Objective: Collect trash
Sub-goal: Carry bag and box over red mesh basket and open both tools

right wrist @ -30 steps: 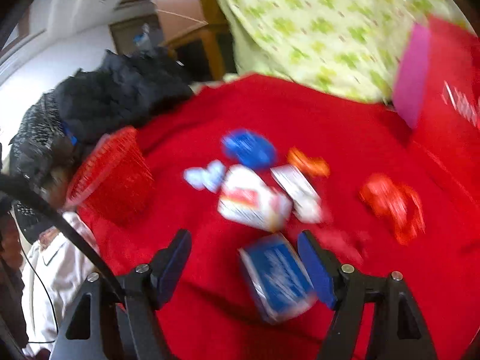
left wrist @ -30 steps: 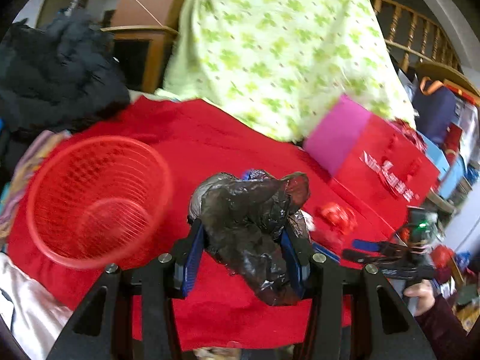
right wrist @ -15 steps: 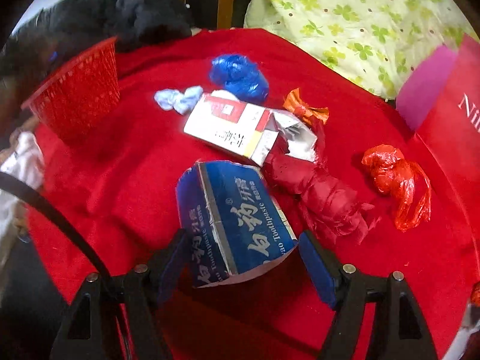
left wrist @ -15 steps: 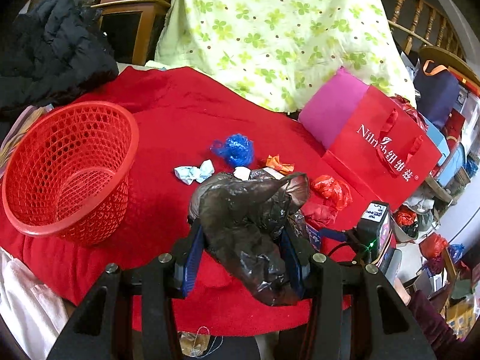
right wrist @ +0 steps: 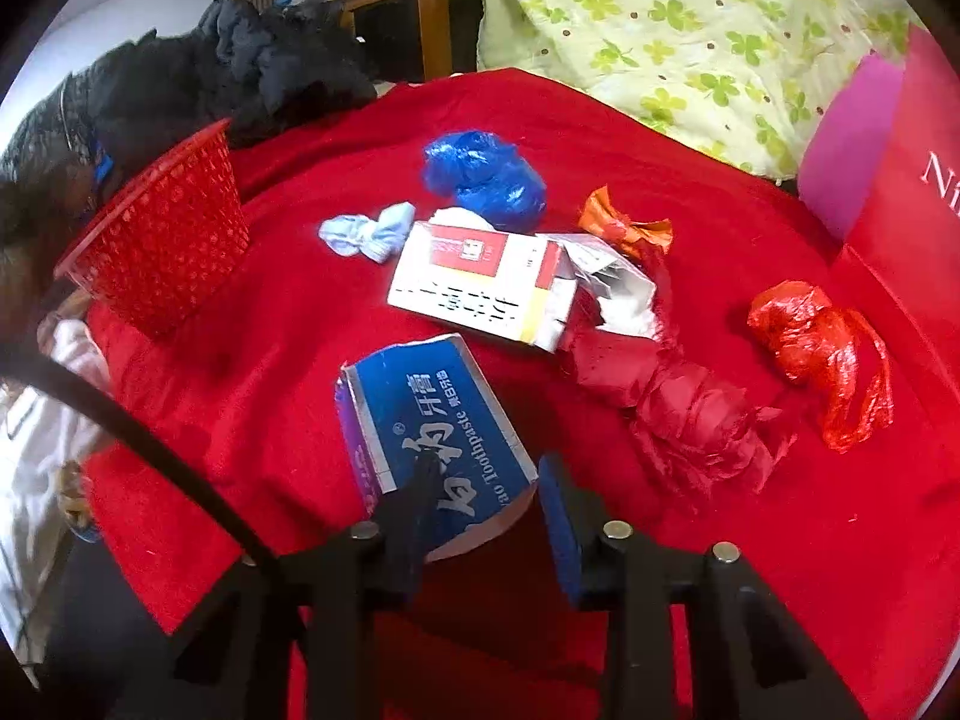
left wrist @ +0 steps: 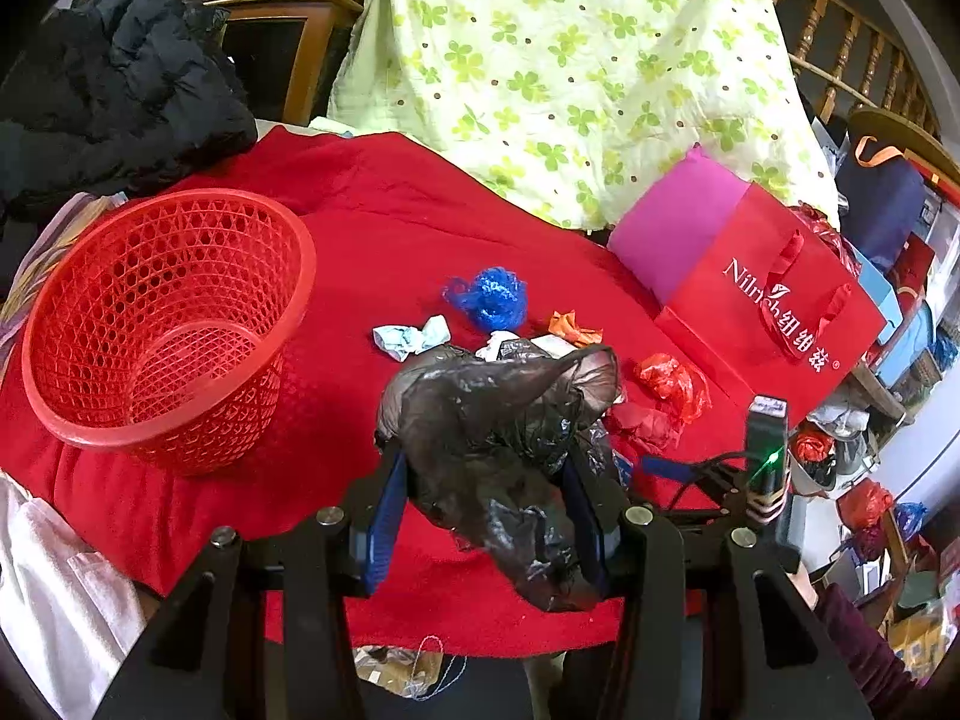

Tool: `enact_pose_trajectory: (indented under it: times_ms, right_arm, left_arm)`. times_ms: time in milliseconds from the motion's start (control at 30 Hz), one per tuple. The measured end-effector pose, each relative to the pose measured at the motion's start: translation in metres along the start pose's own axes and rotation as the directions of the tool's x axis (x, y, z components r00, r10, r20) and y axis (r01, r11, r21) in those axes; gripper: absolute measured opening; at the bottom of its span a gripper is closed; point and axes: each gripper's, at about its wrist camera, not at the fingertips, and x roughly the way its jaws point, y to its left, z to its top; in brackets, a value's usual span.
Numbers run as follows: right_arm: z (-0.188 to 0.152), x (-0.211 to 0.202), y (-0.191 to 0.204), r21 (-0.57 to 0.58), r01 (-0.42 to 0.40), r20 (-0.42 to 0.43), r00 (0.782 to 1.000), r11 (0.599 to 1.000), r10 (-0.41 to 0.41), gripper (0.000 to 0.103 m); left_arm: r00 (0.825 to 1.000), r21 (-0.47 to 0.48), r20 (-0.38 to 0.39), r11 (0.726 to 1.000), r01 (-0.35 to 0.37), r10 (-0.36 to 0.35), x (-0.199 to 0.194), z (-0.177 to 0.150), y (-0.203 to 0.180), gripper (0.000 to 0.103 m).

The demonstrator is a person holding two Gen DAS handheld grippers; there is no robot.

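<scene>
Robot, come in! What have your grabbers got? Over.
Left gripper clamps crumpled black plastic bag. Right gripper jaws closing around blue toothpaste box. Red mesh basket sits left, unobstructed.

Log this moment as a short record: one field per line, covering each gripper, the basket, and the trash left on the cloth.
left gripper: shut on black plastic bag
right gripper: jaws closing around blue toothpaste box, grip not certain
red mesh basket: upright on red cloth, left of the trash, looks empty
loose trash: blue plastic wad, light blue wrapper, red-and-white carton, orange wrapper, red crumpled paper, red plastic bag
</scene>
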Motion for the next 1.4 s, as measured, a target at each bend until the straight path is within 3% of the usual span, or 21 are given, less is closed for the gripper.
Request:
enact_pose_trajectory:
  times_ms: [33,133,367,400,433,533,633,833,900,967,1100,1233,1333,1400]
  right_arm:
    - [0.001,-0.001,0.001,0.011,-0.023,0.006,1.0,1.0,0.023,0.085]
    - [0.003,-0.007,0.015,-0.041,-0.024,0.045,0.999,0.999,0.026,0.085]
    - [0.007,0.032,0.049,-0.231,0.115,-0.038,0.991,0.966,-0.127,0.085]
    - [0.005,0.039,0.054,-0.256,0.139,-0.046,0.987,0.957,-0.156,0.081]
    - [0.004,0.041,0.055,-0.265,0.148,-0.048,0.985,0.953,-0.167,0.064]
    - [0.004,0.034,0.057,-0.272,0.175,-0.007,0.983,0.946,-0.184,0.056]
    - [0.009,0.011,0.05,-0.212,0.135,0.039,0.991,0.968,-0.13,0.046]
    - [0.036,-0.036,0.066,-0.157,-0.004,0.139,0.99,0.988,0.026,0.046]
    - [0.049,-0.051,0.073,-0.127,-0.088,0.181,0.977,0.988,0.111,0.046]
    - [0.065,-0.066,0.082,-0.106,-0.18,0.238,0.95,0.978,0.201,0.046]
    - [0.107,-0.082,0.109,-0.08,-0.349,0.314,0.88,0.934,0.356,0.046]
    - [0.15,-0.081,0.155,-0.092,-0.448,0.349,0.822,0.889,0.45,0.046]
    - [0.178,-0.066,0.191,-0.104,-0.475,0.36,0.801,0.874,0.478,0.05]
    - [0.192,-0.048,0.208,-0.085,-0.486,0.343,0.806,0.87,0.483,0.056]
  left_arm:
    - [1.0,-0.002,-0.003,1.0,0.002,-0.002,0.0,-0.001,0.001,0.051]
    - [1.0,-0.003,-0.008,1.0,-0.004,0.004,0.001,-0.001,0.002,0.051]
    - [1.0,-0.016,-0.013,1.0,0.001,-0.001,0.001,-0.001,0.006,0.051]
    - [1.0,-0.02,-0.014,1.0,0.001,-0.002,0.0,-0.001,0.008,0.051]
    - [1.0,-0.023,-0.014,1.0,0.001,-0.001,0.0,-0.001,0.009,0.051]
    - [1.0,-0.031,-0.013,1.0,-0.003,0.003,0.0,-0.001,0.013,0.051]
    - [1.0,-0.034,0.001,0.999,0.002,-0.002,-0.006,0.001,0.015,0.051]
    - [0.994,-0.039,0.099,0.998,-0.043,0.047,-0.038,0.017,0.032,0.051]
    - [0.988,-0.037,0.132,0.996,-0.078,0.083,-0.049,0.023,0.04,0.051]
    - [0.976,-0.035,0.172,0.991,-0.129,0.133,-0.062,0.031,0.052,0.051]
    - [0.947,-0.049,0.211,0.97,-0.239,0.244,-0.075,0.051,0.081,0.052]
    - [0.92,-0.062,0.21,0.944,-0.325,0.33,-0.068,0.066,0.11,0.053]
    - [0.918,-0.078,0.182,0.936,-0.344,0.353,-0.058,0.069,0.131,0.06]
    - [0.917,-0.097,0.139,0.927,-0.363,0.374,-0.047,0.07,0.143,0.068]
